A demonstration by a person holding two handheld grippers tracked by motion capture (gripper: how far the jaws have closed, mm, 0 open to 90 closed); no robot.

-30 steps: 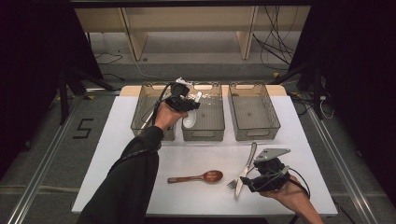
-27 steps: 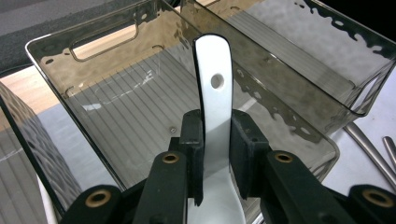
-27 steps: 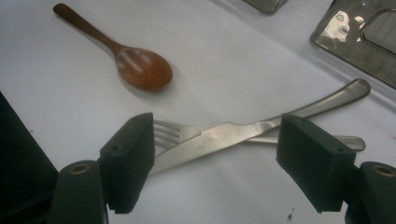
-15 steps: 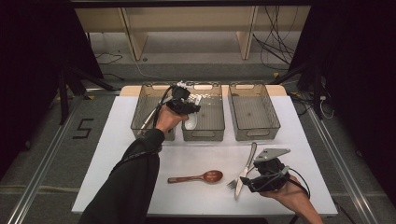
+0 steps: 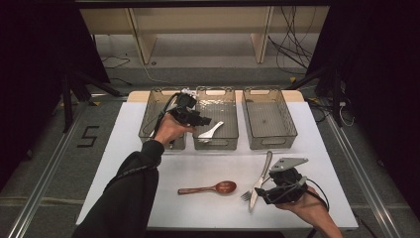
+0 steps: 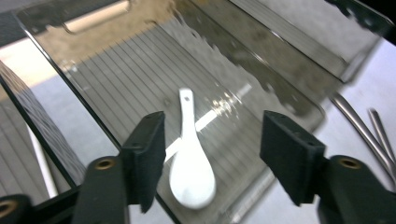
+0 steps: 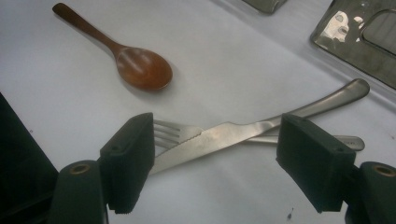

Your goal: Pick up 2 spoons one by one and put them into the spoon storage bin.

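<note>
Glossy white spoon (image 6: 191, 163) lies flat in the bin; both jaws open, empty.

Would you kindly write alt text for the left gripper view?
A white ceramic spoon lies on the ribbed floor of a clear plastic bin, seen between the open black jaws of the left gripper, which have just been opening. Two metal handles lie on the table beyond.
</note>
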